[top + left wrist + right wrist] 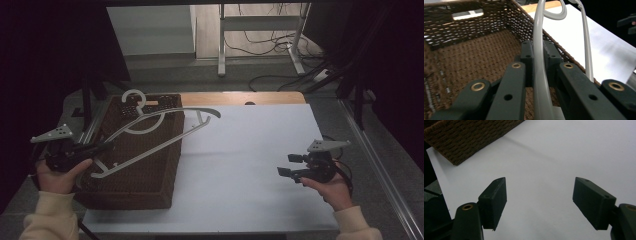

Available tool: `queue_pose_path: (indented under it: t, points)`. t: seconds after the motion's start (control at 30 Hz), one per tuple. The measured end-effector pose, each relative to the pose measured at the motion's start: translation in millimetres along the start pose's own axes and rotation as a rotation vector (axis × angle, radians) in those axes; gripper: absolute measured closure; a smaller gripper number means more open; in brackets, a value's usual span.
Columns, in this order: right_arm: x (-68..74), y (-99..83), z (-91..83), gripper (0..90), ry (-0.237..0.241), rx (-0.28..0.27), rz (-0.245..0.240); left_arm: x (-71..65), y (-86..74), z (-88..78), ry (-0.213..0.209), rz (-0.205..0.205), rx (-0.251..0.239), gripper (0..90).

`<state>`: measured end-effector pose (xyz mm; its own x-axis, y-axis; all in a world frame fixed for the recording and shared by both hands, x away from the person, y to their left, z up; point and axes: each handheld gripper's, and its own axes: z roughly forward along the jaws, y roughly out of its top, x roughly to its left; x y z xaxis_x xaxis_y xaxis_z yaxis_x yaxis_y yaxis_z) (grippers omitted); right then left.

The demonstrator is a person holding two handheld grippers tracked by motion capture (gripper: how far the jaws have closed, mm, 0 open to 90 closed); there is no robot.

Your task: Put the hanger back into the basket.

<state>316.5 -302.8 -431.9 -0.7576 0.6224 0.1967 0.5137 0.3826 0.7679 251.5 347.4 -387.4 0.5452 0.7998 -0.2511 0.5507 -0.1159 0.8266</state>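
Hanger (150, 131) clamped in left tongs (102, 148), tilted across basket (145, 187) rim. Right tongs (286, 165) spread wide, empty, above white bench (240, 165).

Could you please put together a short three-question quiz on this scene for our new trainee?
1. True or false: the left gripper is shut on the pale grey plastic clothes hanger.
2. Multiple choice: where is the right gripper? A) inside the basket; B) over the white table surface, jaws apart and holding nothing; C) clamped on the hanger's hook.
3. Fill in: the hanger lies across the open top of the brown woven wicker ____, one arm reaching out past its rim.

Key: 1 true; 2 B; 3 basket.
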Motion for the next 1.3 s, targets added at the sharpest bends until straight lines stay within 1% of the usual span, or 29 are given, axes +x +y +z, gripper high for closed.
queue_pose_path:
  t: [0.07, 0.13, 0.17, 0.27, 0.3, 0.33, 0.37, 0.4, 0.43, 0.47, 0.5, 0.6, 0.73, 0.8, 0.97, 1.03, 1.1, 1.17, 1.3]
  points:
    - [-0.4, 0.0, 0.1, 27.4, -0.002, 0.002, -0.001, 1.6, -0.9, -0.8, 0.005, -0.006, -0.003, 80.9]
    - [-0.4, -0.1, 0.0, 27.4, -0.003, 0.001, 0.0, 4.4, -2.9, -2.2, 0.019, -0.017, -0.011, 80.9]
    - [-0.4, -0.1, -0.1, 27.4, -0.003, 0.0, -0.001, 7.1, -4.9, -3.8, 0.034, -0.03, -0.017, 80.9]
    - [-0.4, -0.2, -0.4, 27.4, -0.004, -0.001, 0.0, 10.1, -7.4, -4.8, 0.042, -0.041, -0.021, 81.0]
    - [-0.9, -0.4, -0.8, 27.4, -0.007, 0.0, -0.002, 12.5, -9.7, -5.3, 0.056, -0.052, -0.027, 81.0]
    - [-0.9, -0.4, -0.8, 27.4, -0.007, 0.0, -0.002, 12.5, -9.7, -5.3, 0.056, -0.052, -0.027, 80.9]
    - [-1.1, -0.4, -0.6, 27.4, -0.007, -0.002, -0.002, 15.4, -11.8, -5.9, 0.066, -0.064, -0.034, 80.9]
    - [-1.1, -0.4, -0.6, 27.4, -0.007, -0.002, -0.002, 15.4, -11.8, -5.9, 0.066, -0.064, -0.034, 81.0]
    - [-1.1, -0.3, -0.5, 27.4, -0.007, -0.002, -0.002, 18.0, -13.9, -6.0, 0.076, -0.077, -0.041, 81.0]
    - [-1.1, -0.3, -0.4, 27.4, -0.008, -0.002, -0.002, 18.0, -13.9, -6.0, 0.076, -0.077, -0.041, 81.0]
    - [-1.0, -0.3, -0.3, 27.4, -0.007, -0.001, -0.001, 20.1, -15.6, -6.4, 0.09, -0.087, -0.045, 80.9]
    - [-1.0, -0.4, 0.0, 27.4, -0.008, 0.001, -0.001, 22.0, -17.7, -6.7, 0.1, -0.096, -0.051, 81.0]
    - [-0.9, -0.4, 0.2, 27.4, -0.009, 0.004, -0.001, 25.6, -22.2, -7.2, 0.127, -0.127, -0.068, 80.9]
    - [-1.0, -0.3, 0.3, 27.4, -0.01, 0.005, -0.001, 26.2, -23.0, -7.1, 0.132, -0.131, -0.07, 80.9]
    - [-1.3, -0.4, 0.6, 27.2, -0.011, 0.007, 0.0, 28.6, -26.8, -6.9, 0.16, -0.15, -0.079, 80.9]
    - [-1.3, -0.4, 0.7, 27.2, -0.012, 0.007, 0.0, 28.8, -27.3, -7.0, 0.163, -0.152, -0.08, 80.9]
    - [-1.3, -0.4, 0.9, 27.2, -0.011, 0.007, -0.003, 29.2, -28.8, -6.5, 0.176, -0.155, -0.081, 80.9]
    - [-1.4, -0.5, 1.2, 27.2, -0.012, 0.007, -0.004, 30.2, -30.4, -5.8, 0.184, -0.165, -0.084, 80.9]
    - [-1.6, -0.4, 1.9, 27.2, -0.011, 0.009, -0.002, 33.2, -33.5, -5.1, 0.194, -0.176, -0.082, 80.9]
